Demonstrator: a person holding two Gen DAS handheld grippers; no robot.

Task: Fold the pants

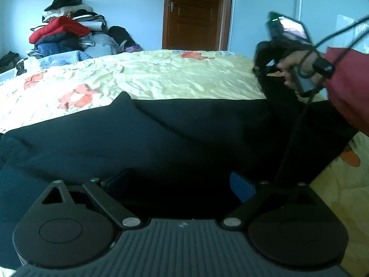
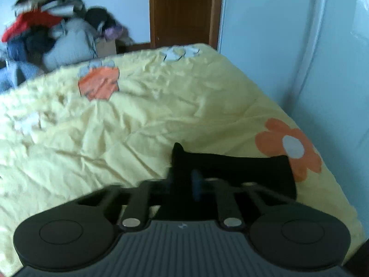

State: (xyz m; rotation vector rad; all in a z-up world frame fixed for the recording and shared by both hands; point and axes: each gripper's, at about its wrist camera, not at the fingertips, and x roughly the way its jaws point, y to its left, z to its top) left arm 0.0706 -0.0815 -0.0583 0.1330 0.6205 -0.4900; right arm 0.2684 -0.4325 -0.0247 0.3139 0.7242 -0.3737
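Black pants [image 1: 150,138] lie spread across the yellow flowered bedspread [image 1: 184,78]. My left gripper [image 1: 177,184] is low over the pants with its fingers wide apart, a blue pad [image 1: 242,184] showing on the right one. My right gripper [image 2: 196,182] is shut on a bunch of the black pants [image 2: 230,168] and holds that end lifted off the bed. In the left wrist view the right gripper and the hand holding it [image 1: 293,64] are at the upper right, with black fabric hanging down from them.
A heap of clothes [image 1: 66,32] is piled at the far left of the bed. A brown door [image 1: 196,11] and a white wardrobe [image 1: 276,7] stand behind. The bed's right edge [image 2: 322,161] runs close to the wardrobe. A black cable [image 1: 299,115] hangs from the right gripper.
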